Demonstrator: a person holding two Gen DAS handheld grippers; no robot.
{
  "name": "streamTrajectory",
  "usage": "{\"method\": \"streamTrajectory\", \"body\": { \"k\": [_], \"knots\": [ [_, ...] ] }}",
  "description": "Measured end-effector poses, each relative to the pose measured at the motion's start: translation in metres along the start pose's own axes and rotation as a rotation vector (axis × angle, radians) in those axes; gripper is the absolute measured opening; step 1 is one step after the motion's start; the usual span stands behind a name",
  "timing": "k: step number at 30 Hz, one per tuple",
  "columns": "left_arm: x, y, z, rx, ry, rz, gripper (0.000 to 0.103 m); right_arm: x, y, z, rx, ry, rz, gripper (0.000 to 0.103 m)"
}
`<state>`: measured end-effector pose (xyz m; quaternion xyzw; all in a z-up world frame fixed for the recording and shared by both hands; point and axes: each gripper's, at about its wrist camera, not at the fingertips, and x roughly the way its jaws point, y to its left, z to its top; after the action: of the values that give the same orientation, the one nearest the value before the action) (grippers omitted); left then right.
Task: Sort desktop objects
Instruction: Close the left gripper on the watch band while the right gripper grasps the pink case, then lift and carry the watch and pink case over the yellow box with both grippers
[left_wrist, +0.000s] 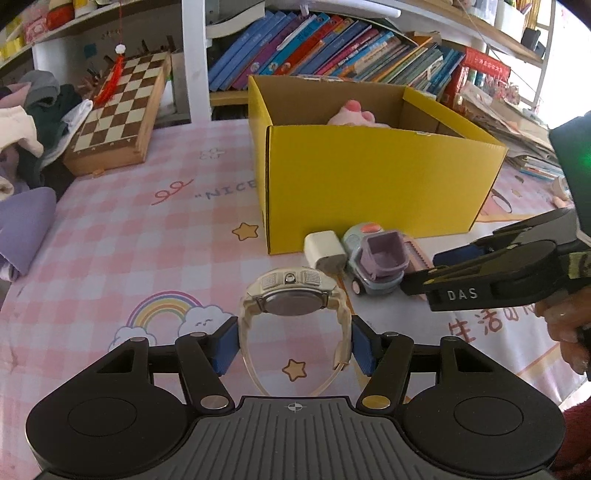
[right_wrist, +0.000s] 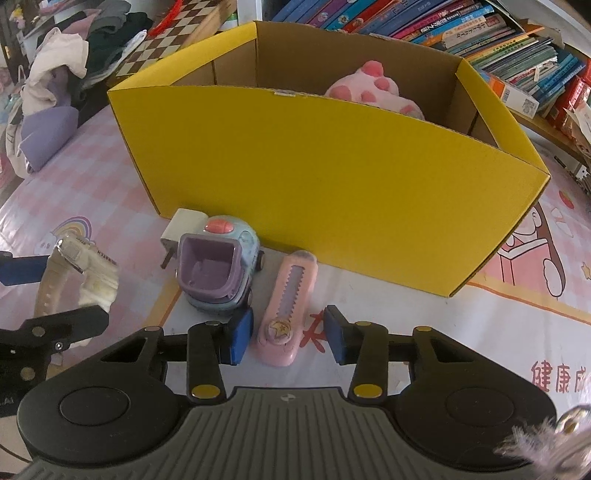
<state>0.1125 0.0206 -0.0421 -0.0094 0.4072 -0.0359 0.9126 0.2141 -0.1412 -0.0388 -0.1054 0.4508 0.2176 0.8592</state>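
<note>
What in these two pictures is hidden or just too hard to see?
- Pink plush toy in the yellow cardboard box: lower part hidden by the box's front wall, both views.
- White plastic wristwatch: dial faces away, left wrist view.
- White plug adapter: mostly behind the blue-and-purple toy truck, right wrist view.

Left gripper (left_wrist: 294, 341): both blue pads pressed against the strap of a white watch (left_wrist: 295, 295), which is held clamped. Right gripper (right_wrist: 289, 338): jaws parted, lowered near the tabletop, pads set either side of a pink utility knife (right_wrist: 286, 314), no contact seen.
</note>
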Motion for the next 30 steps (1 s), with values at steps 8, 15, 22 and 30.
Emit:
{"method": "streamTrajectory", "body": {
  "k": [8, 15, 22, 30],
  "knots": [
    [-0.004, 0.0, -0.001, -0.005, -0.006, -0.014, 0.061, -0.005, -0.003, -0.003, 0.001, 0.011, 0.03, 0.023],
    [-0.01, -0.003, -0.001, 0.007, -0.015, -0.04, 0.061, -0.02, -0.007, -0.009, 0.027, 0.004, 0.032, 0.023],
    [-0.023, -0.009, 0.0, 0.029, -0.044, -0.067, 0.061, -0.041, -0.007, -0.015, 0.044, -0.023, 0.039, 0.023],
    [-0.037, -0.016, 0.0, 0.047, -0.069, -0.101, 0.061, -0.064, -0.006, -0.024, 0.057, -0.046, 0.037, 0.023]
  ]
}}
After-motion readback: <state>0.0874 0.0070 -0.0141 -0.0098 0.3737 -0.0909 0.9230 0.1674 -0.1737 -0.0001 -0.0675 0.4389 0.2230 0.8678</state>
